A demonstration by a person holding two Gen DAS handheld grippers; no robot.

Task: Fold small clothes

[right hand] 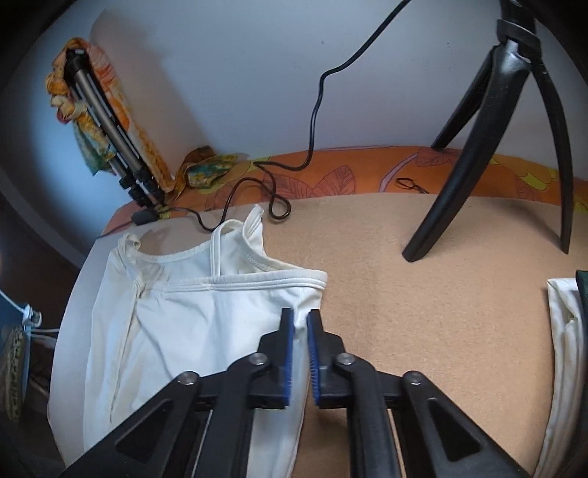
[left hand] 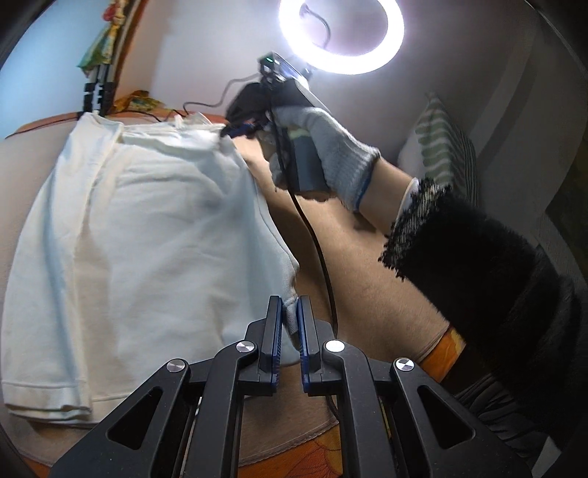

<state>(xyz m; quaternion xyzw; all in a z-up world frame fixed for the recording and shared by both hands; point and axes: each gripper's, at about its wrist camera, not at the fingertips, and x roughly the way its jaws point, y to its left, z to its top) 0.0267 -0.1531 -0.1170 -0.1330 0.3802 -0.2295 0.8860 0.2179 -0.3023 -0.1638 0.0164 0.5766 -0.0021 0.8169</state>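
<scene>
One white garment [left hand: 139, 228] lies spread on the tan blanket [left hand: 367, 264], filling the left half of the left wrist view. Its lower right corner runs down to the bottom centre of that frame, where the left gripper [left hand: 289, 316] has its jaws drawn narrow, pinching the bunched hem between the blue pads.

In the right wrist view the same garment [right hand: 176, 323] occupies the lower left, its strapped neckline toward the upper middle. Its right edge sits at the frame's centre, just under the banded top hem, and there the right gripper [right hand: 300, 323] is clamped on the cloth, with the fabric running down between its two pads.

The right gripper [left hand: 235, 128] also shows in the upper middle of the left wrist view, at the garment's far edge, held by one gloved hand [left hand: 323, 147] with a dark fuzzy sleeve [left hand: 477, 264] behind it.

One ring light [left hand: 341, 33] glows at the top of that view. Its tripod [right hand: 496, 128] stands on the blanket at the upper right of the right wrist view, with two legs in sight. One black cable [right hand: 316, 110] trails across the upper centre. A second white cloth [right hand: 562, 349] lies at the right edge.
</scene>
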